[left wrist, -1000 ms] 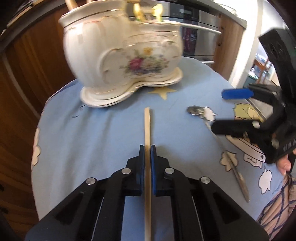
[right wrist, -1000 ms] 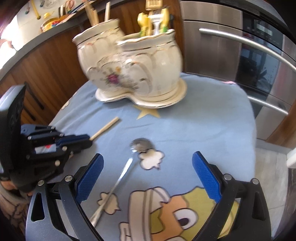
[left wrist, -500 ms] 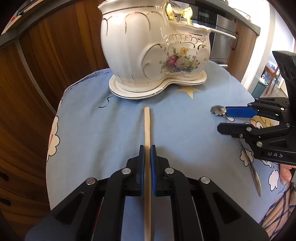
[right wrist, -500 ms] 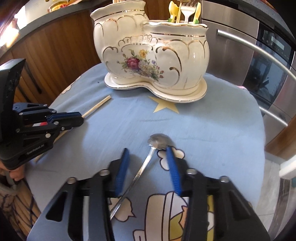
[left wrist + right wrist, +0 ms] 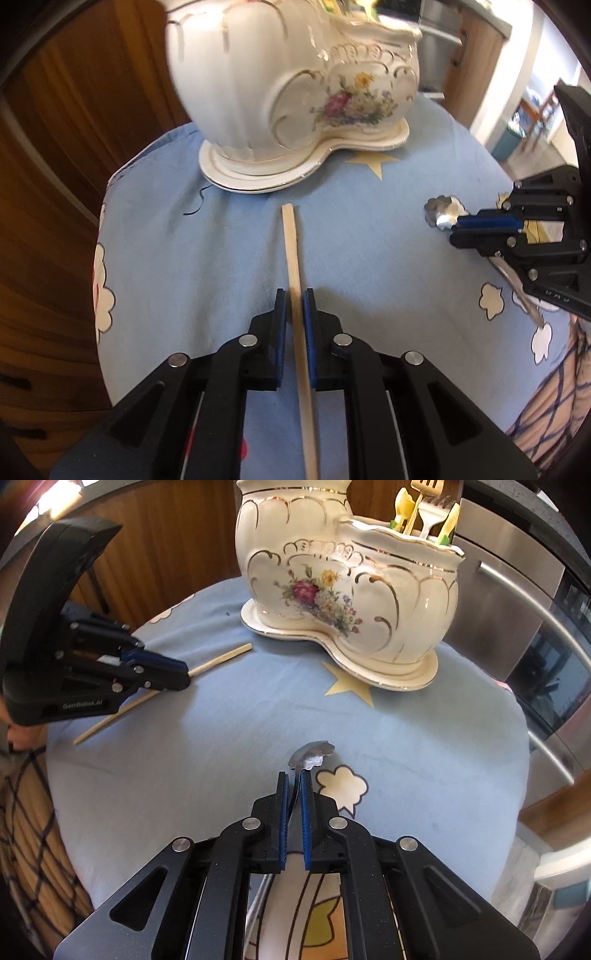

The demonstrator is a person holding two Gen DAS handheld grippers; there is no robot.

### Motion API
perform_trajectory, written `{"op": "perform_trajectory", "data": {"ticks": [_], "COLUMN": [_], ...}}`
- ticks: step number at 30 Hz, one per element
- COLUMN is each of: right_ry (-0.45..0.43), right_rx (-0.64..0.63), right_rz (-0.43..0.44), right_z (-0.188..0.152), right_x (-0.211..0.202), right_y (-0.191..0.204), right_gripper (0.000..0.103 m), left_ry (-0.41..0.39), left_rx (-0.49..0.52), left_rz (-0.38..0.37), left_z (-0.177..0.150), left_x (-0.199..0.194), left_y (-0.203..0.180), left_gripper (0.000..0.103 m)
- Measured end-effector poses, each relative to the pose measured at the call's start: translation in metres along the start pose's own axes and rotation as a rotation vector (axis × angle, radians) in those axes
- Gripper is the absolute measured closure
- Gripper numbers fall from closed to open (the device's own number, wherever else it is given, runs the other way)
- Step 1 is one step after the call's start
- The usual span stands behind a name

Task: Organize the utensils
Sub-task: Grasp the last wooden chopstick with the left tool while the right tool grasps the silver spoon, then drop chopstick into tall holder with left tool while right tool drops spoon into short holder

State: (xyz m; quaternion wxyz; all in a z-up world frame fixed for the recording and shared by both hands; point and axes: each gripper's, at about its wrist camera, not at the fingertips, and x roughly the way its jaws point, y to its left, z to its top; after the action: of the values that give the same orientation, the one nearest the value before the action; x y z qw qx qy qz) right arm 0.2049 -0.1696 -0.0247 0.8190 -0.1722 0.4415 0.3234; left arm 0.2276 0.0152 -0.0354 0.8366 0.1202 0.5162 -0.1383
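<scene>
Newly clamped spoon (image 5: 312, 757); "GenRobot.AI" left claw (image 5: 177, 677)

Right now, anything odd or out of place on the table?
Only the two loose utensils. A wooden chopstick is clamped in the left gripper, and a scallop-edged metal spoon in the right gripper. The white floral ceramic holder stands upright, with no visible damage or spills.

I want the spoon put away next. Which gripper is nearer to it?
Right. The right gripper has its jaws closed on the spoon at its neck; the left gripper is off to its left, clamping the chopstick.
</scene>
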Motion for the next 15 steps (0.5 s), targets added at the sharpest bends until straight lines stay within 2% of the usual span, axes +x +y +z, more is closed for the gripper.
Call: {"op": "perform_trajectory", "data": {"ticks": [9,12,15], "right_ry": [0.030,0.006,-0.033], "right_rx": [-0.019,-0.013,0.018], "right_rz": [-0.023,-0.018,0.010], "right_z": [0.002,0.002,-0.002], "right_x": [-0.002,-0.002,-0.006], "right_y": [0.007,0.013,0.008], "right_gripper": [0.096,0.097,0.099], "left_ry": [0.204,0.227,0.211], "left_rx": [0.124,0.147,0.127], "left_rz": [-0.054,-0.057,-0.068], "left_z": [0.031,0.035,0.033], "left_x": [0.008,0.009,0.008], "left_y": [-0.002,-0.004,-0.002], "left_gripper": [0.089,0.088,0.089]}}
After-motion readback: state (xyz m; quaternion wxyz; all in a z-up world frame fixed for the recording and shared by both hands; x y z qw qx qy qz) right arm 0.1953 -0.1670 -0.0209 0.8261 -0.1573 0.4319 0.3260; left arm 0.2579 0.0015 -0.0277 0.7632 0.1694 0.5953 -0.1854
